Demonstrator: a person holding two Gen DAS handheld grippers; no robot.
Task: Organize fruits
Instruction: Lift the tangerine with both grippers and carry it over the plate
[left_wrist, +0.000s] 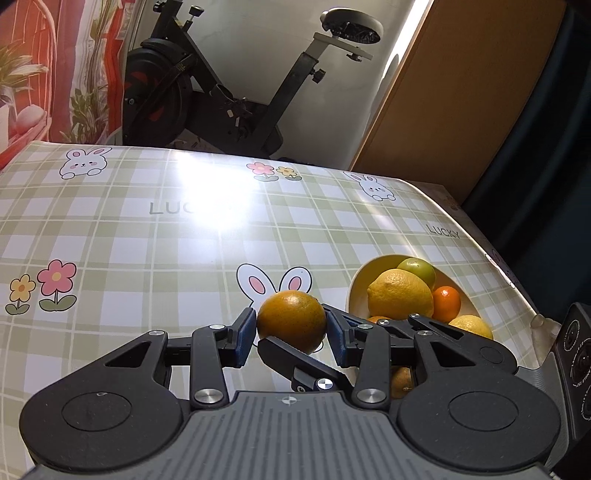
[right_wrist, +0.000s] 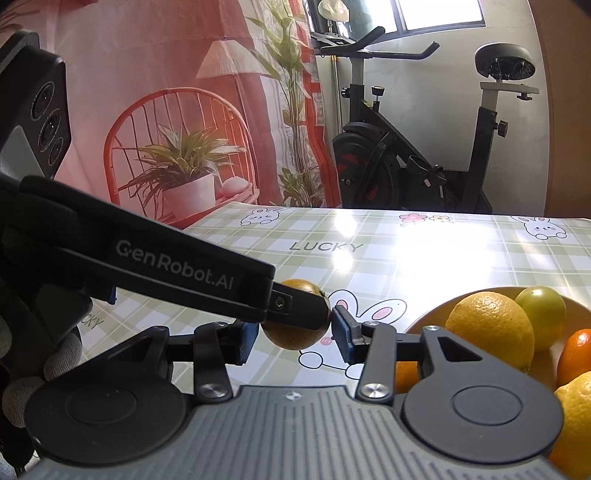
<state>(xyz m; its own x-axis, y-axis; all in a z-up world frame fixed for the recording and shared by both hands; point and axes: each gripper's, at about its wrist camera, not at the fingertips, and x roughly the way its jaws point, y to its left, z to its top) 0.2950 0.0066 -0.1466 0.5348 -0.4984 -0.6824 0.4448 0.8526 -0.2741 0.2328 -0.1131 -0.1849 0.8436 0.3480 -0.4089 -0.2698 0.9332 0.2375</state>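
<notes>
The orange (left_wrist: 291, 317) sits between the blue pads of the left gripper (left_wrist: 291, 332), just above the bunny ears on the table (left_wrist: 147, 240). The pads press on both sides of it, so the left gripper is holding it. I cannot tell if the orange rests on the table or hangs a little over it.

The right gripper (right_wrist: 295, 338) is around the same orange. One pad looks like it touches and the other shows a thin gap, so I cannot tell if it is gripping. One finger of the left tool lies across the fruit and hides part of it.

The yellow bowl (left_wrist: 356, 291) is just to the right. It already holds a big lemon (left_wrist: 400, 291) and other fruit.

This looks like passing the orange from one tool to the other, or putting it in the bowl. To do it well, only one tool should let go, and only when the other holds tight. An orange is round and rolls. Squeeze it at its widest part. Move slowly so the tools do not bump. Set it down in a free spot in the bowl.
</notes>
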